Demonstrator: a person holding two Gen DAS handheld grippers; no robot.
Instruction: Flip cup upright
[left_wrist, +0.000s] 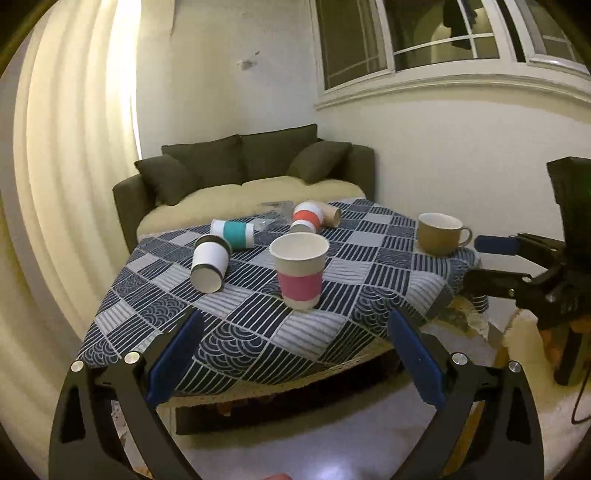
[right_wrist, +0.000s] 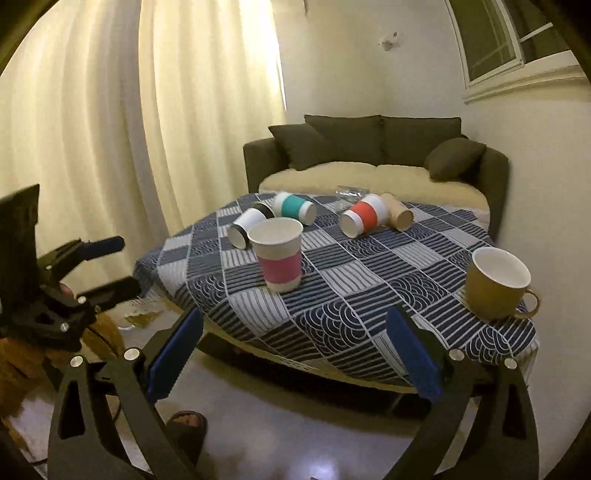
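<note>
Both grippers hang back off the near edge of the surface (left_wrist: 351, 258), which wears a blue-and-white patterned cloth, and neither one holds anything. The left gripper (left_wrist: 295, 354) has its jaws spread wide, blue pads facing each other across open air, and straight ahead of that gap, just beyond the tips, stands the pink-banded paper cup (left_wrist: 300, 271), upright with its mouth up. The right gripper (right_wrist: 295, 354) also has its jaws wide apart; from its view the same pink-banded cup sits ahead and a little left of the gap, while the tan mug (right_wrist: 496, 282) stands upright ahead and to the right, near the cloth's edge. Farther out beyond the pink cup, four more cups lie on their sides: a white cup with black trim (left_wrist: 209, 267) ahead-left of the left jaws, a teal-banded cup (left_wrist: 233, 232) just behind it, a red-banded cup (left_wrist: 307, 219) farther back, and a plain brown cup (left_wrist: 327, 214) touching the red one. A dark sofa (left_wrist: 243, 166) sits behind the surface.
</note>
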